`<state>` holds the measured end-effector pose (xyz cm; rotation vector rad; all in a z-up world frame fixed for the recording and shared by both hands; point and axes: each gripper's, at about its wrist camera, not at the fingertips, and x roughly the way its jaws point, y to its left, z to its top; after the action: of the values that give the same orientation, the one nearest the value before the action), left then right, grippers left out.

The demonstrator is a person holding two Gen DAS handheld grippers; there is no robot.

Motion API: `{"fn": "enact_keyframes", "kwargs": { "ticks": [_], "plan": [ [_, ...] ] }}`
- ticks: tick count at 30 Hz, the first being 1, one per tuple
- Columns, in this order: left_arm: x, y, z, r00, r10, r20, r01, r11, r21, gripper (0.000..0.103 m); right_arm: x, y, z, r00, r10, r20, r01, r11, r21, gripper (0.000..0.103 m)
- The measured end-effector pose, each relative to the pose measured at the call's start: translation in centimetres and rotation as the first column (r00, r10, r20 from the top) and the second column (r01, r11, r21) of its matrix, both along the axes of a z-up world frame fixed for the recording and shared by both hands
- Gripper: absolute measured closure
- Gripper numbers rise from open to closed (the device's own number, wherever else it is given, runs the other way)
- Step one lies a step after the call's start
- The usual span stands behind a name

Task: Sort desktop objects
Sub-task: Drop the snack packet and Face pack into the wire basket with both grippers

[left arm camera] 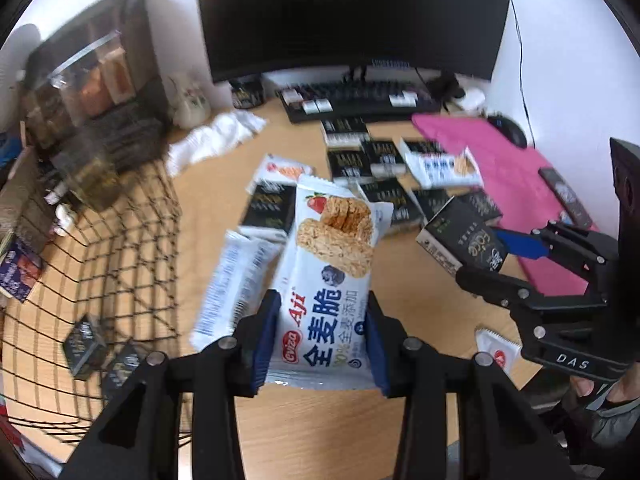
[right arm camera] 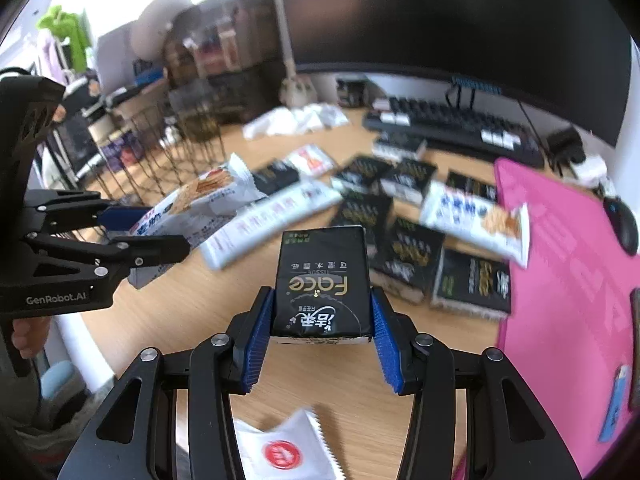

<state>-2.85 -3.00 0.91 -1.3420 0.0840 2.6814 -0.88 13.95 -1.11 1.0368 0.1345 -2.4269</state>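
My left gripper (left arm camera: 320, 340) is shut on a white Aji wheat-crisp snack packet (left arm camera: 332, 256) and holds it above the wooden desk (left arm camera: 320, 428). My right gripper (right arm camera: 322, 332) is shut on a black Face tissue pack (right arm camera: 320, 280), also lifted off the desk. Each gripper shows in the other's view: the right gripper (left arm camera: 496, 256) with the tissue pack (left arm camera: 464, 236), and the left gripper (right arm camera: 160, 232) with the snack packet (right arm camera: 192, 200). Several more black tissue packs (right arm camera: 412, 240) and white snack packets (right arm camera: 476, 216) lie scattered mid-desk.
A black wire basket (left arm camera: 80, 280) stands at the left with two tissue packs (left arm camera: 84, 344) inside. A monitor (left arm camera: 352, 16), keyboard (left arm camera: 356, 100), pink mat (left arm camera: 520, 188) and mouse (left arm camera: 508, 130) are behind and right. A small white sachet (right arm camera: 284, 448) lies near the front edge.
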Motion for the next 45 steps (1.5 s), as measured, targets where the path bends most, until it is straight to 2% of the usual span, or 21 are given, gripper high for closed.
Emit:
{"fn": "enact_keyframes", "kwargs": {
  "ticks": [5, 9, 11, 14, 19, 25, 26, 27, 29, 31, 34, 38, 45],
  "plan": [
    [2.1, -4.2, 4.2, 0.990, 0.100, -0.098, -0.099, 0.995, 0.016, 0.058, 0.3, -4.5, 3.8, 0.992, 0.106, -0.073, -0.108, 0.994, -0.020, 0.056],
    [3.7, -9.2, 6.5, 0.966, 0.211, -0.148, -0.210, 0.977, 0.026, 0.058, 0.3, -10.8, 6.4, 0.962, 0.242, -0.124, -0.247, 0.968, -0.030, 0.056],
    [4.2, -11.8, 6.8, 0.947, 0.284, -0.151, -0.289, 0.957, -0.008, 0.058, 0.2, -14.2, 7.2, 0.944, 0.297, -0.142, -0.302, 0.953, -0.015, 0.056],
    [4.4, -15.4, 6.1, 0.901, 0.408, -0.147, -0.421, 0.904, -0.073, 0.058, -0.3, -18.7, 7.5, 0.921, 0.368, -0.127, -0.373, 0.928, -0.013, 0.056],
    [4.4, -19.3, 4.9, 0.882, 0.461, -0.100, -0.466, 0.884, -0.031, 0.058, -0.8, -23.6, 6.1, 0.906, 0.414, -0.090, -0.415, 0.910, 0.007, 0.056],
    [4.7, -21.1, 4.2, 0.878, 0.471, -0.079, -0.473, 0.881, 0.004, 0.058, -1.0, -24.8, 5.0, 0.910, 0.407, -0.081, -0.407, 0.913, 0.014, 0.055],
    [4.7, -21.3, 4.1, 0.878, 0.473, -0.073, -0.472, 0.881, 0.027, 0.055, -1.1, -24.9, 5.0, 0.913, 0.398, -0.088, -0.398, 0.917, 0.019, 0.055],
    [4.6, -21.4, 4.1, 0.877, 0.475, -0.066, -0.473, 0.880, 0.045, 0.045, -1.1, -25.1, 5.0, 0.915, 0.391, -0.094, -0.390, 0.920, 0.029, 0.053],
    [4.7, -21.7, 4.1, 0.873, 0.482, -0.067, -0.477, 0.875, 0.084, 0.033, -1.1, -25.3, 5.0, 0.917, 0.386, -0.104, -0.383, 0.922, 0.046, 0.051],
    [4.8, -21.6, 4.3, 0.874, 0.480, -0.080, -0.472, 0.876, 0.098, 0.032, -1.2, -25.2, 5.0, 0.914, 0.393, -0.100, -0.391, 0.920, 0.033, 0.051],
    [4.8, -20.7, 4.6, 0.878, 0.468, -0.099, -0.461, 0.883, 0.081, 0.032, -1.1, -24.7, 5.1, 0.916, 0.388, -0.104, -0.387, 0.921, 0.031, 0.051],
    [4.5, -19.7, 4.6, 0.894, 0.438, -0.092, -0.424, 0.895, 0.136, 0.026, -1.1, -23.1, 5.6, 0.924, 0.366, -0.110, -0.368, 0.930, 0.011, 0.051],
    [3.7, -14.9, 4.7, 0.927, 0.353, -0.128, -0.342, 0.934, 0.102, 0.026, -0.4, -16.3, 6.2, 0.950, 0.285, -0.124, -0.290, 0.957, -0.020, 0.047]
  ]
}}
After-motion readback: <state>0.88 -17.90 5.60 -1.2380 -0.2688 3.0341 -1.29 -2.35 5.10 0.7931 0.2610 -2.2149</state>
